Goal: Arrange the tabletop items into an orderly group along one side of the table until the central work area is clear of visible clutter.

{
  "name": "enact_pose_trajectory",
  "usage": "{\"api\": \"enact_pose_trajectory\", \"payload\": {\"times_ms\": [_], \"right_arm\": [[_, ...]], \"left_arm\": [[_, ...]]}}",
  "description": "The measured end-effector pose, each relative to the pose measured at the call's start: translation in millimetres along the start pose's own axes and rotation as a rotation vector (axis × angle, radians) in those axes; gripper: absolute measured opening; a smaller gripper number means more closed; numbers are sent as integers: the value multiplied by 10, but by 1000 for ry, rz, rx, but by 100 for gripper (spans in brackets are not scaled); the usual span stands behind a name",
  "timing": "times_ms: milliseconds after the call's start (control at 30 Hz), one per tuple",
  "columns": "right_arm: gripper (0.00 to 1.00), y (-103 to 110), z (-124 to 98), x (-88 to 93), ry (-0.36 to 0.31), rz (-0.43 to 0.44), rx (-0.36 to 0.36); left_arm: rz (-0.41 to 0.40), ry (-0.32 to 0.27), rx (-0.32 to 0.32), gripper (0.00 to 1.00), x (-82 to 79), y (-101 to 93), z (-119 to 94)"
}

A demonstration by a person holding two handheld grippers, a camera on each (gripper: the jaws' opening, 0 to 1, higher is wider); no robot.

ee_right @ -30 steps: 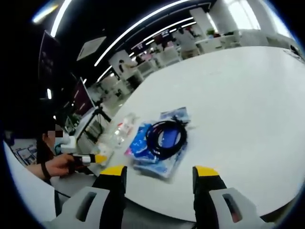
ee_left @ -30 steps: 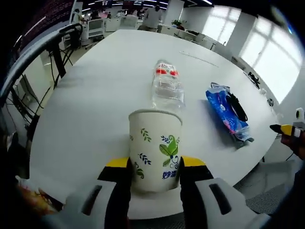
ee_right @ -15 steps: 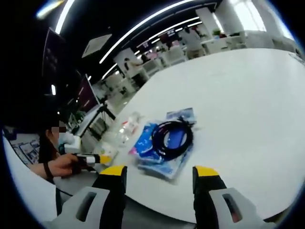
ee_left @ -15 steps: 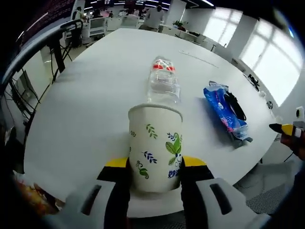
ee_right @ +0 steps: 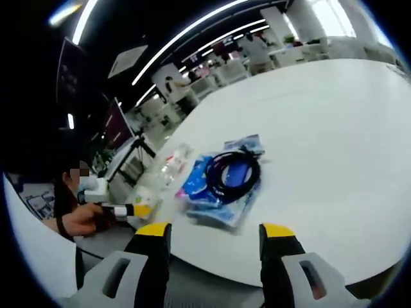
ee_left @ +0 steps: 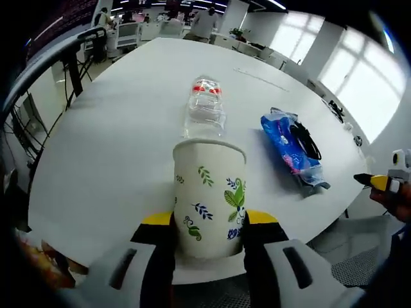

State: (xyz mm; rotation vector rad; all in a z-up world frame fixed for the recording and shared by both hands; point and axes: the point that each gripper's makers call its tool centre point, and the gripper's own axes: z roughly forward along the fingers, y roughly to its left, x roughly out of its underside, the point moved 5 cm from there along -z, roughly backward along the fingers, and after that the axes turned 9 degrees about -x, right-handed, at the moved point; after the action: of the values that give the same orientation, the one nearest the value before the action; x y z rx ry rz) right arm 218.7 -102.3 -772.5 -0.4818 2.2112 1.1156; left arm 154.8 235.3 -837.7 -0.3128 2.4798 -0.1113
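Cup (ee_left: pixel 209 196), clamped in the left tool (ee_left: pixel 209 226) at lower centre, is risking crushing; right tool (ee_right: pixel 215 232) is gaping, empty.

White office desks (ee_left: pixel 154 29), standing person (ee_left: pixel 204 22), ceiling light strips (ee_right: pixel 192 29)

Left claw (ee_left: pixel 207 226) grey with black jaws, yellow tips, right claw (ee_right: pixel 214 239) alike, dark band on wrist (ee_right: pixel 60 224)
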Motion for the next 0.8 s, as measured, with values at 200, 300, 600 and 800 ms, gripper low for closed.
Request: {"api": "enact_pose_trajectory", "payload": {"times_ms": [200,300,600,800], "right_arm": [[56,33,17,1,10,-2,-7],[56,57,58,-13,17,-3,-19],[56,238,224,7,62,-32,-79],[55,374,346,60,99,-52,-122]], "left_arm": [[54,-3,43,39,51,-265,-101],[84,-5,73,39,26,-341,-105],[191,0,160,39,64,-684,-212],[253,4,204,39,86,-849,-257]]}}
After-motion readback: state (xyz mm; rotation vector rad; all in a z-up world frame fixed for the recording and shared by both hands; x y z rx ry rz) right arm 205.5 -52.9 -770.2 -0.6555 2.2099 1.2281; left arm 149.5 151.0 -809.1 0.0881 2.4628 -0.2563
